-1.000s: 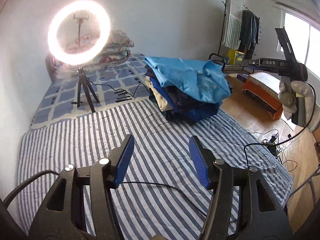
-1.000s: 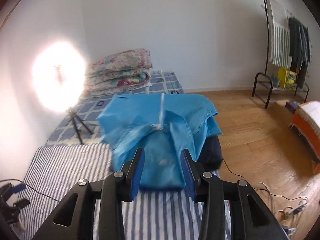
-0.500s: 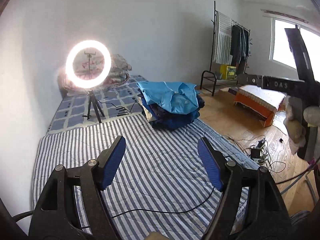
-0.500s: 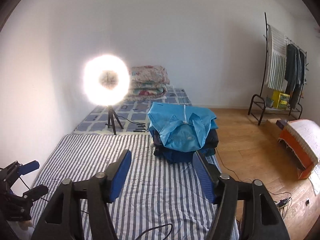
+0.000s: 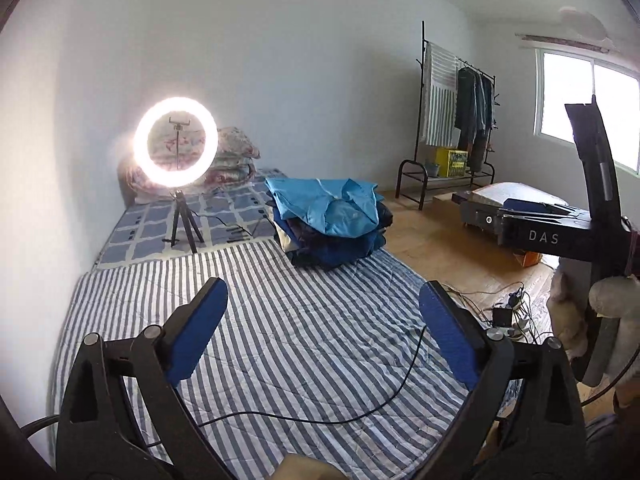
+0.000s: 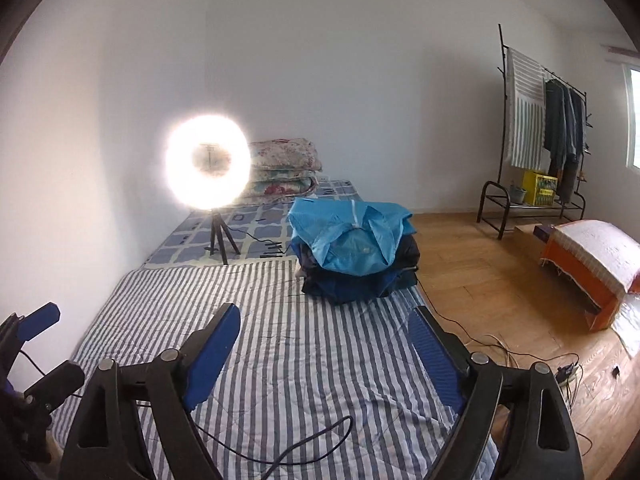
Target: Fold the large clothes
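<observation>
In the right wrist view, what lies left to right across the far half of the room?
Ring light → folded floral quilts → pile of folded clothes with a light blue garment on top → clothes rack → orange-sided bed.

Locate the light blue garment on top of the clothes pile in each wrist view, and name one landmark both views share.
Left wrist view: the light blue garment lies on top of the clothes pile, just above centre, right of the ring light.
Right wrist view: the light blue garment sits slightly right of centre, topping the same pile at the far end of the striped mattress.
Shared landmark: the ring light, left of the pile in both.
</observation>
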{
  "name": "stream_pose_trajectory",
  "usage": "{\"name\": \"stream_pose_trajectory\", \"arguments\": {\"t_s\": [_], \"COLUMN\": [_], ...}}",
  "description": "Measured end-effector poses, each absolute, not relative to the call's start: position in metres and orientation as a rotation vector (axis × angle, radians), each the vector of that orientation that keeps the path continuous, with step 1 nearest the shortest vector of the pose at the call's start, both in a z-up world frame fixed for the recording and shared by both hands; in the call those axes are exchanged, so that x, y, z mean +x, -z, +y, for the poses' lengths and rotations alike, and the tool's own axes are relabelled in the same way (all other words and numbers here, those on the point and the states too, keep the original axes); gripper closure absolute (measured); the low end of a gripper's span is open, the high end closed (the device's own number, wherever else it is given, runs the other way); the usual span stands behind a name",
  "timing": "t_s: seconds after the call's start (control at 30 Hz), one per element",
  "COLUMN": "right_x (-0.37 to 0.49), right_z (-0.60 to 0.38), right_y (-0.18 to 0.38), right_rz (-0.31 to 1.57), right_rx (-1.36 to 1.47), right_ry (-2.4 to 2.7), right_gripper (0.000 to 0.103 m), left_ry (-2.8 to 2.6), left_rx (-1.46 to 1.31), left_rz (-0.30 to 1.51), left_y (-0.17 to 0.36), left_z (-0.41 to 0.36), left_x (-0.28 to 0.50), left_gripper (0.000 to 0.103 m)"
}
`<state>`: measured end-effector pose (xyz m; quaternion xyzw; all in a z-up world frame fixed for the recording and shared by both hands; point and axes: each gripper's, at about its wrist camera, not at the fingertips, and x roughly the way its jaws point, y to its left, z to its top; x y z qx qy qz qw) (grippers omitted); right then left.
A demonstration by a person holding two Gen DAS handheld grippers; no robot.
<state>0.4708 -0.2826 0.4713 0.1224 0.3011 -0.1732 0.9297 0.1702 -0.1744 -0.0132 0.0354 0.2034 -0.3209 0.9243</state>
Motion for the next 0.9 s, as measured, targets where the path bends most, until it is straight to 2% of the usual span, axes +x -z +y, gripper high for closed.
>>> {"name": "stream_pose_trajectory", "arguments": {"t_s": [0.23,0.9], "right_x": [0.466,0.47], "right_z": [-0.273,-0.271], "right_y": [-0.448,-0.422], "right_rz": [0.63,0.665], "right_rx": [0.215,0.246], "right_ry": [0.408,0.447], "right_gripper": [0.001,0.0], "left_ry": [0.633,0.538], "left_rx": [0.143,0.228], "left_rz": [0.45,0.495], "left_y": [0.036,0.06], "left_z": [-0.185,-0.19], "left_x": [0.176,0.182], "left_gripper": [0.002,0.0]}}
